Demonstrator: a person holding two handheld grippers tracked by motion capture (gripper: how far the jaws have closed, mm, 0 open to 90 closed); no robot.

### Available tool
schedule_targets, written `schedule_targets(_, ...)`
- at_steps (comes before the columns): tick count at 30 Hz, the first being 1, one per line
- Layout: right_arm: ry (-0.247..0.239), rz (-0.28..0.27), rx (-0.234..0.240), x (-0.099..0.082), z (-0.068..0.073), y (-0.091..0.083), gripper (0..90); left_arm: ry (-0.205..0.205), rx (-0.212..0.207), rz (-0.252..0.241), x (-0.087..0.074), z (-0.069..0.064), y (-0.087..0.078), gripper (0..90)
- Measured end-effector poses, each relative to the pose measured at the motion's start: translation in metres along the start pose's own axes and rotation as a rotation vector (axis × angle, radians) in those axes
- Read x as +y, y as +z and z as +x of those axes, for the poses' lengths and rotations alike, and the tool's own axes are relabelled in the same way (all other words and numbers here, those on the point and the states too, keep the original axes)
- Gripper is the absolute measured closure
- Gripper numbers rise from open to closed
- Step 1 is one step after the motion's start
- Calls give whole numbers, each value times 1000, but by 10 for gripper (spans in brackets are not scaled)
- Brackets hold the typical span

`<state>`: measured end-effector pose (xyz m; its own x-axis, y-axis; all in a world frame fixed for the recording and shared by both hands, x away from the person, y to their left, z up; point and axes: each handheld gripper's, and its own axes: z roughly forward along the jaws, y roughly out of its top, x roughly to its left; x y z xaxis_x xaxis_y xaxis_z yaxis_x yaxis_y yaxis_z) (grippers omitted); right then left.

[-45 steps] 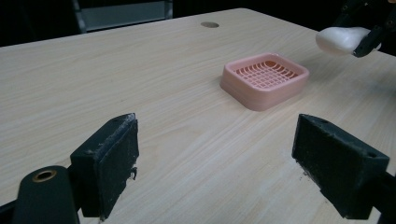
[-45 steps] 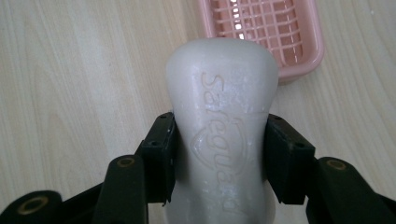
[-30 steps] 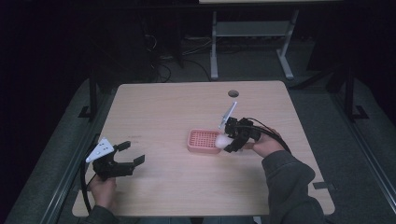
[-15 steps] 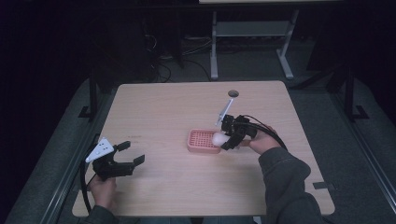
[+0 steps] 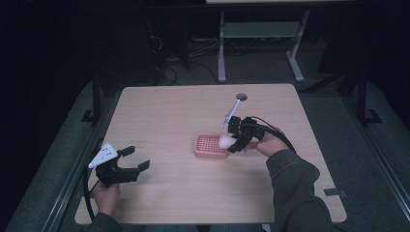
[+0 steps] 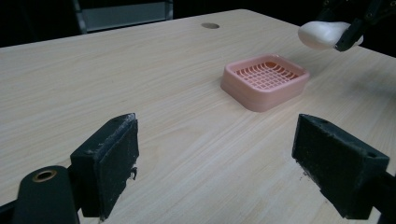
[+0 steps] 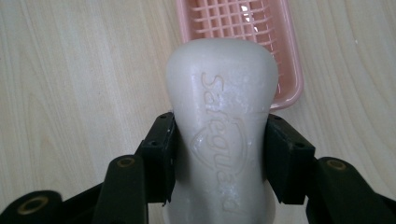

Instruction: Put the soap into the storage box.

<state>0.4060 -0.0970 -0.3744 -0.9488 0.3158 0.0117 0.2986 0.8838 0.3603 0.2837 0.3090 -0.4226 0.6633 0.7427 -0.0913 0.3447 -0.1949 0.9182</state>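
The pale wood worktop [image 5: 164, 116] stands in the middle of a dim room, with rounded corners and a faint grain. A small round hole [image 5: 241, 97] sits in it close to the far edge, right of centre; from the left hand-held gripper view the same hole [image 6: 210, 25] shows far off. A dark strip of tape [image 5: 334, 192] lies at the worktop's near right corner. Beyond the far edge, a white desk frame [image 5: 261, 31] stands on the grey floor [image 5: 329, 92], and cables [image 5: 193, 48] are tangled just left of it.
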Motion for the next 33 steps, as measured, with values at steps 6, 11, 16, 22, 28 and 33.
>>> schedule_targets(6,-6,-3,-1,5,-1,0,488,5,-2,1,0,0,0,141)
schedule_targets(11,-9,4,0,10,-4,0,488,1,-1,0,0,0,0,141)
schedule_targets(16,-10,2,-2,15,-6,0,488,1,-1,-1,0,0,0,140)
schedule_targets(22,-9,2,1,19,-9,-1,488,-1,-1,-2,0,0,0,141)
schedule_targets(28,-17,15,1,24,-10,2,488,0,-1,-2,0,0,0,141)
schedule_targets(33,-29,15,0,32,-11,3,488,0,-2,-3,0,0,0,141)
